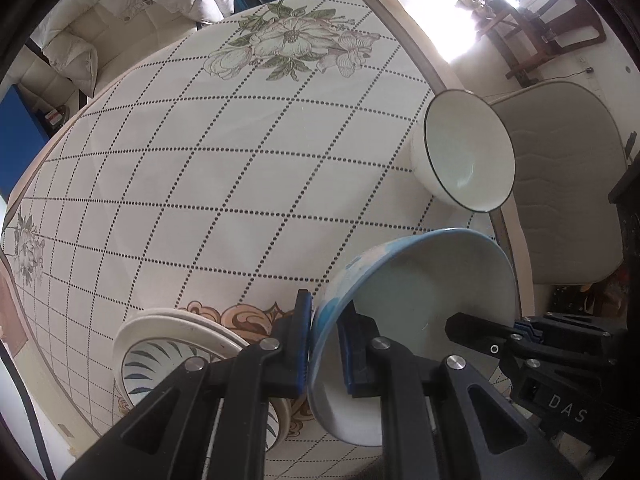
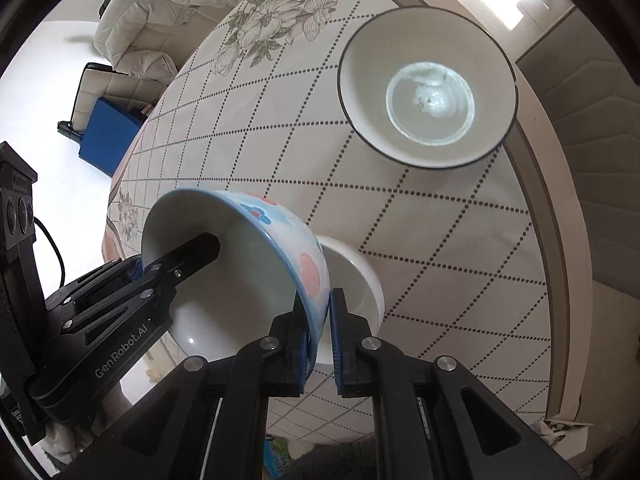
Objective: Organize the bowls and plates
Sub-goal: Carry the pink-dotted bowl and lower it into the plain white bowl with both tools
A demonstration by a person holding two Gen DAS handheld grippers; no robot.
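Above table (image 1: 240, 160), blue bowl (image 1: 420, 280) airborne, tilted; L gripper (image 1: 324, 344) & R gripper (image 2: 320, 336) both clamped on opposite rim walls. Uneven pull → slips, hits plate stack (image 1: 160, 332) or white bowl (image 1: 468, 152).

"GenRobot.AI" on left tongs (image 2: 182, 264); "DAS" right (image 1: 516, 330)

left gripper (image 1: 324, 344): black arms, blue pads, silver screws, "GenRobot.AI" lettering | right gripper (image 2: 320, 340): same build, "DAS" on its body
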